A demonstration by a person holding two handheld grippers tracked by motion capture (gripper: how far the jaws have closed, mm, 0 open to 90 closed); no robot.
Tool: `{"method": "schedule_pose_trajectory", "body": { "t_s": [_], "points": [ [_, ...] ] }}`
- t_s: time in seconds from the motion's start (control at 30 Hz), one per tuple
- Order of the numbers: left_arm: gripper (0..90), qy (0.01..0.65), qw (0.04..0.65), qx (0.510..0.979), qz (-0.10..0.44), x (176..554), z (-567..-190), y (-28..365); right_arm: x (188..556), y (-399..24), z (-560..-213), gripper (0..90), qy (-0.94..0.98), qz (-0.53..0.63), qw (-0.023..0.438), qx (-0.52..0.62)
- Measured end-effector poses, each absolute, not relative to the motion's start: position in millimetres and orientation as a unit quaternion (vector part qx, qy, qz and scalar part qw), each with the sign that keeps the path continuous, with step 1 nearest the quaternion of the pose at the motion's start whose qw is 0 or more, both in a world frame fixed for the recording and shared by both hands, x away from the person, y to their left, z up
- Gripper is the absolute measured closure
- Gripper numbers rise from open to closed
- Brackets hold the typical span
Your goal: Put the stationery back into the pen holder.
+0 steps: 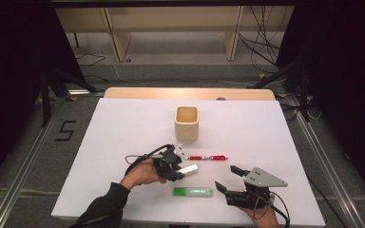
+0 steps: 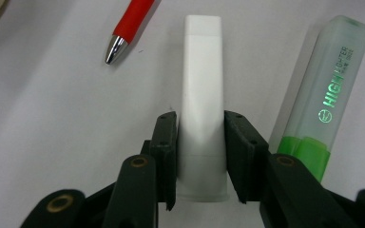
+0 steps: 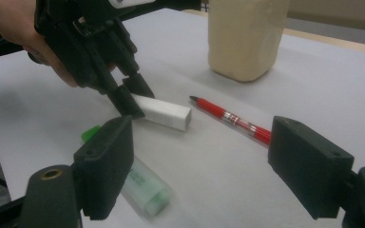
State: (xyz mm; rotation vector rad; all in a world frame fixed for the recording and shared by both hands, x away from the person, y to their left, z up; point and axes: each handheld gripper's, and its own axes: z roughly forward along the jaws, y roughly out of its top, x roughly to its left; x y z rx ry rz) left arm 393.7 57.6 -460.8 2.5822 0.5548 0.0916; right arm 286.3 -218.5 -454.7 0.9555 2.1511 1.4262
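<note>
lying between left gripper [image 2: 200,142] jaws (clamped): white eraser [image 2: 202,95]

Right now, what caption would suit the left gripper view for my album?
Black jaws close on a white block, lying between a red pen and a green highlighter on the white table.

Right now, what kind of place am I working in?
Probably a lab recording bench: a white table ringed by black curtains, loose cables on the floor, and a taped number beside it.
</note>
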Motion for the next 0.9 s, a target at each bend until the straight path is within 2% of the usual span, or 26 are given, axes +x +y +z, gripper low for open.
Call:
{"method": "schedule_pose_trajectory", "body": {
  "t_s": [0.9],
  "points": [
    [67.1, 0.211, 0.268, 0.940, -0.011, 384, -422, 80, 277, -199, -451, 24.3, 0.792, 0.484, 0.222, 0.298]
  ]
}}
